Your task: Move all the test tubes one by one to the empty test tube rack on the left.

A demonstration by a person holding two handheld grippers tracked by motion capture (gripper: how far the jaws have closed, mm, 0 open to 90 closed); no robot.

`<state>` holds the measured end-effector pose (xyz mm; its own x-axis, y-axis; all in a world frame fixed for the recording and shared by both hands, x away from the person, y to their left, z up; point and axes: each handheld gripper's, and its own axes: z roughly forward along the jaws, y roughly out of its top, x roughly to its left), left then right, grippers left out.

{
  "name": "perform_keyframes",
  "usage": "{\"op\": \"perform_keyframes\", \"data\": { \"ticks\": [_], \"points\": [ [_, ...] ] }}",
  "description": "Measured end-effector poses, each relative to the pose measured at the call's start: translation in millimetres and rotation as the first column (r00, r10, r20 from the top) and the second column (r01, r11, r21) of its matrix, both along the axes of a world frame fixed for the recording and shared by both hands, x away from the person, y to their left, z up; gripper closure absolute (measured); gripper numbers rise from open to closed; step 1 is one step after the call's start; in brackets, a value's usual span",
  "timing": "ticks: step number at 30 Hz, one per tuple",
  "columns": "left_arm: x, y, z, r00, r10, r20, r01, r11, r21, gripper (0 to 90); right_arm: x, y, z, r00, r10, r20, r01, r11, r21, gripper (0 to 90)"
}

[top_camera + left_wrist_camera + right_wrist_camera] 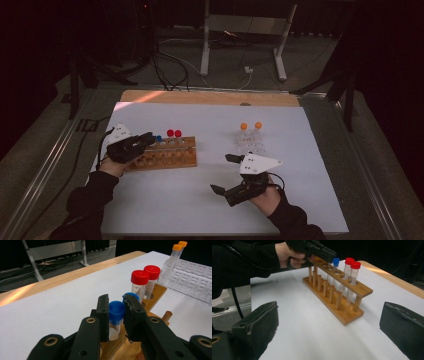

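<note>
We have the left claw (pixel 116 315) clamped on a blue-capped tube (pixel 116 312) standing upright in the wooden rack (pixel 167 159) near the tabletop's left edge – its long axis vertical, so lift straight up; right claw (pixel 329 325) gapes wide, well apart.

Broad bare sheet (pixel 165 200) is left open in front of the wooden rack (pixel 165 159) and between it and the clear rack (pixel 250 144). Passage along the wooden rack's top is blocked by two red-capped tubes (pixel 146 281) and a blue-capped tube (pixel 116 315), the latter clamped by the left gripper (pixel 116 315). The clear rack is topped by two orange-capped tubes (pixel 251 131).
</note>
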<state>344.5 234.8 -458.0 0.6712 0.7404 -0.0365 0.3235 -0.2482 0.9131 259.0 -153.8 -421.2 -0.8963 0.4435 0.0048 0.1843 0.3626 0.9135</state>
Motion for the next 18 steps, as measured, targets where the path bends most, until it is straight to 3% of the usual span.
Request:
{"op": "perform_keyframes", "data": {
  "ticks": [7,11,15,18],
  "points": [
    [-0.1,1.1,1.5,1.0,-0.007,0.006,0.007,0.9999,-0.01,75.6,0.1,-0.4,0.9,1.0,0.0,0.003,0.0,1.0,0.004,2.0],
    [-4.0,7.0,11.1,0.9995,0.007,0.03,-0.005,0.9985,-0.055,65.5,1.2,-2.7,2.8,1.0,-0.005,0.006,0.005,0.9999,0.01,2.0],
    [-14.0,13.1,23.9,0.9979,-0.03,0.057,0.035,0.9951,-0.092,58.0,2.7,-6.9,6.7,0.9992,-0.008,0.038,0.007,0.9999,0.008,2.0],
    [-24.9,12.7,31.6,0.9956,-0.062,0.07,0.069,0.9925,-0.101,50.1,6.3,-13.8,10.6,0.9985,-0.004,0.054,0.002,0.999,0.044,2.0]
  ]
}}
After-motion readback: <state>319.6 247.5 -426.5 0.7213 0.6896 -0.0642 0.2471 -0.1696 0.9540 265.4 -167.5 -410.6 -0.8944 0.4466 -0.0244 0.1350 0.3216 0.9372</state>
